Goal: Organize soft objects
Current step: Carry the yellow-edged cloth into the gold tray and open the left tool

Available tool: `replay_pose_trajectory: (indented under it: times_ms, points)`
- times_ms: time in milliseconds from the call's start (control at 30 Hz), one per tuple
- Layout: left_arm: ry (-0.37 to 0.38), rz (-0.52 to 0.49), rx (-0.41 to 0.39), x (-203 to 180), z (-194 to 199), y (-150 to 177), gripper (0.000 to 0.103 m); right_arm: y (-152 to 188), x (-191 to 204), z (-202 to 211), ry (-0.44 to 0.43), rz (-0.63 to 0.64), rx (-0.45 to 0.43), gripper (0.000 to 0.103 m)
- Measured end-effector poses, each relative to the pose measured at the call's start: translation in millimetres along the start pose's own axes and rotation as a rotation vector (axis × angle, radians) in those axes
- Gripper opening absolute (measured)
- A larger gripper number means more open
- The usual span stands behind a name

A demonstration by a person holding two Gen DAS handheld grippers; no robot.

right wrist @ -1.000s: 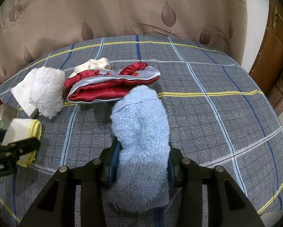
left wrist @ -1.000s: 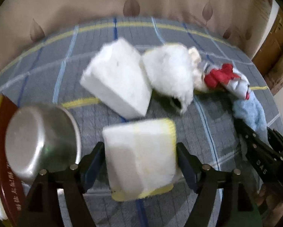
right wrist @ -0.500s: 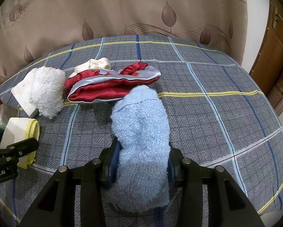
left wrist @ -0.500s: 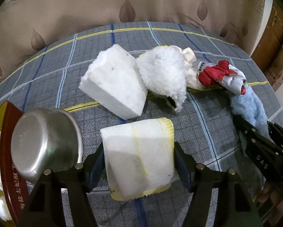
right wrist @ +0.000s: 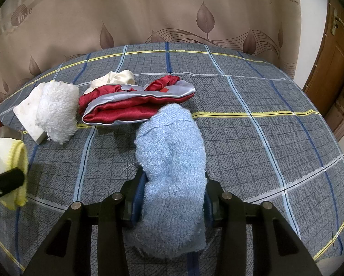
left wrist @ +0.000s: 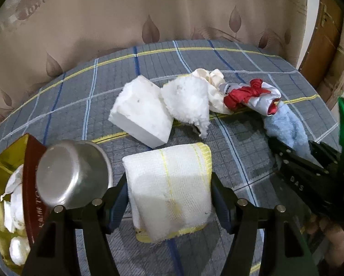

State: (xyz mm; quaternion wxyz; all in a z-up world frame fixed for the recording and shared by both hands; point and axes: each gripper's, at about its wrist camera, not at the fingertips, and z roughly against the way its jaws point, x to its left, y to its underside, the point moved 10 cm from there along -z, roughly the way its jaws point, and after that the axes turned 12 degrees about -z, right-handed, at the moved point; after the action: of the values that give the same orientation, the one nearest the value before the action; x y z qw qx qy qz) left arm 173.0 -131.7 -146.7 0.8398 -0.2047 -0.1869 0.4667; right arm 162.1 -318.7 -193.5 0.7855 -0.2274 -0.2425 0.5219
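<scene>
My left gripper (left wrist: 168,197) is shut on a folded white cloth with yellow edges (left wrist: 169,184), held above the bed. My right gripper (right wrist: 172,197) is shut on a fluffy light blue towel (right wrist: 172,161); its far end rests by a red and grey satin cloth (right wrist: 135,105). A white foam block (left wrist: 142,110), a fluffy white cloth (left wrist: 188,101) and a cream cloth (left wrist: 214,78) lie in a row behind. The right gripper with the blue towel (left wrist: 287,126) shows at the right of the left wrist view.
A steel bowl (left wrist: 73,174) lies upside down on the rim of a red and gold tray (left wrist: 1,195) holding white pieces at the left. The grey plaid bedcover (right wrist: 264,138) stretches to the right. A curtain (right wrist: 172,11) hangs behind; a wooden door (right wrist: 333,57) is far right.
The left gripper has risen and pulled back with the folded cloth, so more of the curtain shows. The right gripper with the blue towel has stayed still.
</scene>
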Motion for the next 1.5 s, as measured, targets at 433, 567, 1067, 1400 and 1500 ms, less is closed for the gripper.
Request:
replay_pose_trajectory:
  times_ms: [433,567,1067,1400,1500]
  points:
    - [-0.045,0.058,-0.066,44,64,2,0.067,0,1,0,-0.001,-0.001,0.001,0.04]
    - [-0.08,0.093,-0.068,75,80,13,0.067,0,0,0,0.0,0.0,0.001,0.04]
    - [-0.253,0.294,0.012,227,99,95,0.067,-1,-2,0,0.002,0.0,0.0,0.041]
    - [-0.278,0.369,0.093,275,71,119,0.069,-1,-5,0,0.006,-0.004,0.002,0.042]
    - [-0.27,0.393,0.12,282,61,126,0.069,-1,-5,0,0.006,-0.005,0.002,0.042]
